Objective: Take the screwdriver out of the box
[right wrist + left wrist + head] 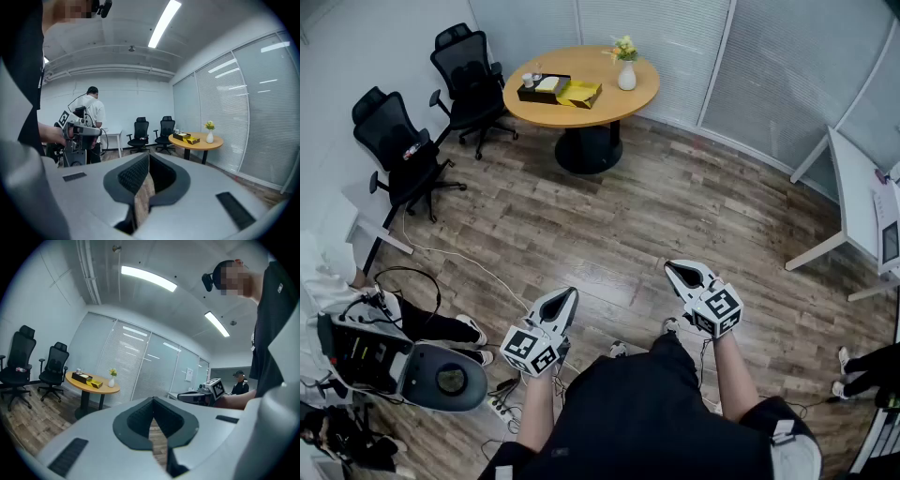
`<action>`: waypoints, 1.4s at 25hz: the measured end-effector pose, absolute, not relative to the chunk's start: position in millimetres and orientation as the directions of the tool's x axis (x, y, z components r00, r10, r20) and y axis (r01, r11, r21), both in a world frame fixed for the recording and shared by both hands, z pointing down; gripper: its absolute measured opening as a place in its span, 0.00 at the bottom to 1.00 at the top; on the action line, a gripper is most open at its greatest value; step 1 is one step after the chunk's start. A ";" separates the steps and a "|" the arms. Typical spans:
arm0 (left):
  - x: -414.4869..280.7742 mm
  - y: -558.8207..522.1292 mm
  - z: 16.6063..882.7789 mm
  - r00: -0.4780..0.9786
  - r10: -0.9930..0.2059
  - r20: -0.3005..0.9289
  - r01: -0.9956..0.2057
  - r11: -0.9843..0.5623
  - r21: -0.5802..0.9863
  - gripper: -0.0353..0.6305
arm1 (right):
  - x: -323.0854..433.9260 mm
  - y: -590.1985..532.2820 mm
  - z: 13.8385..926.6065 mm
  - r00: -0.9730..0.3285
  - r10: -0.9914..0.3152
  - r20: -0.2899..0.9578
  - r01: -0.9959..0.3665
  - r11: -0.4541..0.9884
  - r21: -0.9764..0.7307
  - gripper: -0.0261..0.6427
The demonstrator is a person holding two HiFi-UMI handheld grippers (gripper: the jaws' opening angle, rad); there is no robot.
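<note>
— Nearest, the left gripper [568, 298] and right gripper [677, 270] hover over the wood floor [609, 225], fingers closed tip to tip, nothing between them.
— Where's the screwdriver?
— Unseen. A yellow box [579, 93] and a black box [544, 89] sit on the round counter [628, 101], well apart from us; which holds it, I can't tell.
— Handling?
— Probably light and rigid; take the handle, the shaft may slip.
</note>
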State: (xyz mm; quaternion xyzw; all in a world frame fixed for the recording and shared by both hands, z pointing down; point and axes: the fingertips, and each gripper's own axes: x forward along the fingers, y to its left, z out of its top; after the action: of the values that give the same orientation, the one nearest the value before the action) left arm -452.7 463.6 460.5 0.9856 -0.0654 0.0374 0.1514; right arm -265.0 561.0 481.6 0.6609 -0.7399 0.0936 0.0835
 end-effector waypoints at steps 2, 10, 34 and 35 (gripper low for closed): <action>-448.7 455.2 459.2 0.989 -0.114 0.097 -0.139 -0.944 0.300 0.06 | -263.5 551.6 480.9 -0.125 -0.957 0.261 -0.992 0.124 -0.020 0.05; -441.8 460.4 454.7 0.990 -0.094 0.104 -0.122 -0.942 0.313 0.06 | -264.6 551.8 478.1 -0.150 -0.948 0.280 -0.988 0.152 -0.013 0.05; -333.0 482.4 456.3 0.956 -0.224 0.187 -0.268 -0.928 0.259 0.06 | -145.8 568.1 485.9 -0.268 -0.945 0.189 -0.958 0.240 -0.158 0.05; -325.6 484.7 457.0 0.954 -0.232 0.190 -0.276 -0.927 0.253 0.06 | -140.7 568.9 486.0 -0.288 -0.941 0.175 -0.951 0.259 -0.171 0.05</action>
State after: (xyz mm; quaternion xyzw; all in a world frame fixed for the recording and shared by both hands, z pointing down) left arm -325.6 484.7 457.0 0.9784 -0.1299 0.0788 0.1398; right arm -140.7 568.9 486.0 0.5963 -0.7932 0.1220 0.0188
